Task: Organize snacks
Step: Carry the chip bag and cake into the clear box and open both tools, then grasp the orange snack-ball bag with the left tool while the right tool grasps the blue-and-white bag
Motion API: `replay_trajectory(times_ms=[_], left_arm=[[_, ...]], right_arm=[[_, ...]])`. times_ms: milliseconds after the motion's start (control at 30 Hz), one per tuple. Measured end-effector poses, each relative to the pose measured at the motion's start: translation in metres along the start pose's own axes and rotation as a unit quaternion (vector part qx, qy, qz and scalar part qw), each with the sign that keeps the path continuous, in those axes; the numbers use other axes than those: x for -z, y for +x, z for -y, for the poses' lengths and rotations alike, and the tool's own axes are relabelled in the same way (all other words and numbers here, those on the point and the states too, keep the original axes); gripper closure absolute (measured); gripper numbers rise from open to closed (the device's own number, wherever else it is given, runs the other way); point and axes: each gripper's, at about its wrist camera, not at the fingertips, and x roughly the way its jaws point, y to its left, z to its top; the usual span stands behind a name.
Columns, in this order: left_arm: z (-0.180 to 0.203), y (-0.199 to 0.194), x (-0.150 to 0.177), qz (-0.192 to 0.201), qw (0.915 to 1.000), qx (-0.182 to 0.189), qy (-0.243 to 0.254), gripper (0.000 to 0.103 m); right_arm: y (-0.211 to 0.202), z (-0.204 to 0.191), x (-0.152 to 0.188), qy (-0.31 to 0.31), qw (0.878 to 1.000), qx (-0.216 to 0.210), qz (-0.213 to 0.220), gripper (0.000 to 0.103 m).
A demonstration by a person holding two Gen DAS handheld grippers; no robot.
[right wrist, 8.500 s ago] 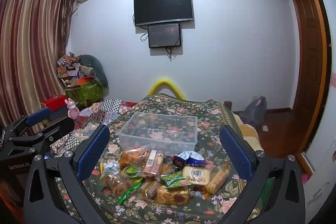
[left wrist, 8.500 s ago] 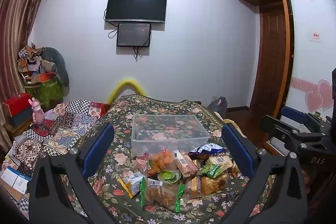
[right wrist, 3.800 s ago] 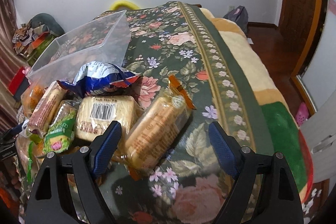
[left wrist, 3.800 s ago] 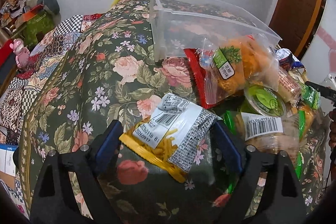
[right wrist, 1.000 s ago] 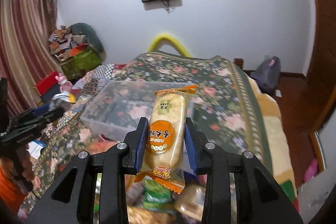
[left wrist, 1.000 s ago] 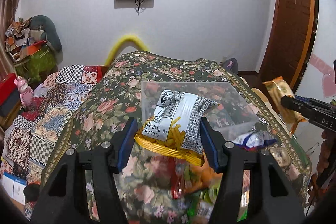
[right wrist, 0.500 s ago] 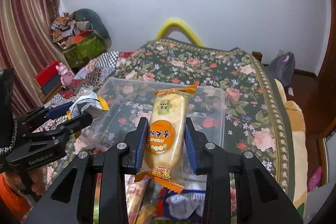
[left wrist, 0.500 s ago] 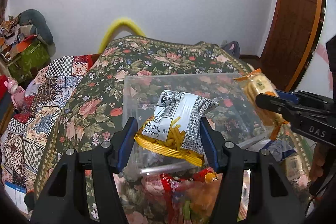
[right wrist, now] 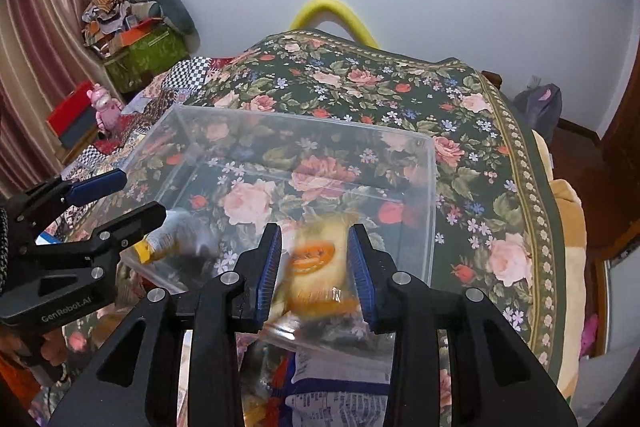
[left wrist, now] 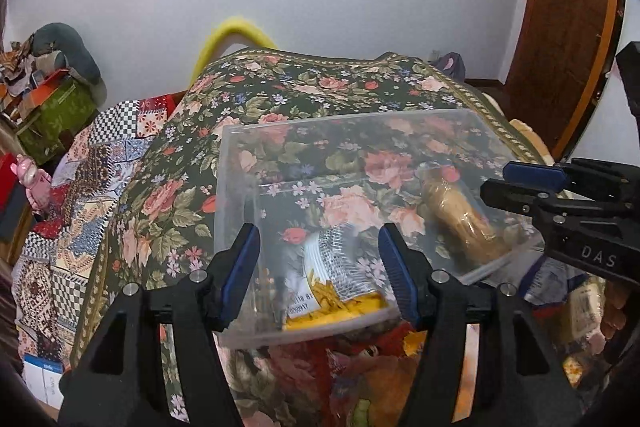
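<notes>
A clear plastic bin stands on the floral bedspread. My left gripper is open above the bin's near left corner. The yellow and grey chip bag lies inside the bin below it and shows blurred in the right wrist view. My right gripper is open over the bin's near right part. The orange-labelled bread pack is blurred between its fingers, free of them; in the left wrist view it lies in the bin.
More snack packs lie heaped on the bedspread in front of the bin. A wooden door is at the right. Boxes and clutter stand by the left wall.
Both grippers moved forward over the bin and opened. The chip bag and the bread pack dropped into the bin.
</notes>
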Motion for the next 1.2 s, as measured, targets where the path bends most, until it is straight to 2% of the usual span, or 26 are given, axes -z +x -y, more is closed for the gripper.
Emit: replay_trajectory(times_ms=[133, 333, 567, 667, 733, 833, 1033, 1200], left_arm=[[-0.002, -0.017, 0.005, 0.007, 0.9999, 0.012, -0.002, 0.039], [0.001, -0.047, 0.02, 0.016, 0.9995, 0.027, 0.006, 0.026], [0.01, -0.07, 0.046, 0.011, 0.999, 0.043, 0.012, 0.011], [0.015, -0.069, 0.058, -0.001, 0.9987, 0.05, 0.014, 0.011], [0.018, -0.066, 0.064, -0.011, 0.9985, 0.053, 0.011, 0.011], [0.021, -0.061, 0.072, -0.024, 0.9976, 0.065, 0.0, 0.011], [0.03, -0.051, 0.079, -0.039, 0.9959, 0.081, -0.007, 0.01], [0.035, -0.037, 0.082, -0.053, 0.996, 0.072, -0.007, 0.01]], right_arm=[[-0.018, 0.003, 0.004, 0.001, 1.0, -0.002, 0.018, 0.06], [-0.059, 0.006, 0.016, -0.002, 0.999, 0.001, 0.049, 0.055], [-0.086, 0.007, 0.037, -0.005, 0.998, 0.001, 0.062, 0.049], [-0.09, 0.007, 0.05, -0.004, 0.998, 0.0, 0.061, 0.039], [-0.09, 0.008, 0.057, -0.004, 0.998, 0.001, 0.06, 0.028], [-0.089, 0.01, 0.069, -0.006, 0.998, 0.008, 0.055, 0.02], [-0.073, 0.014, 0.089, -0.001, 1.0, 0.006, 0.029, 0.011], [-0.052, 0.016, 0.095, -0.003, 1.0, 0.008, 0.002, 0.01]])
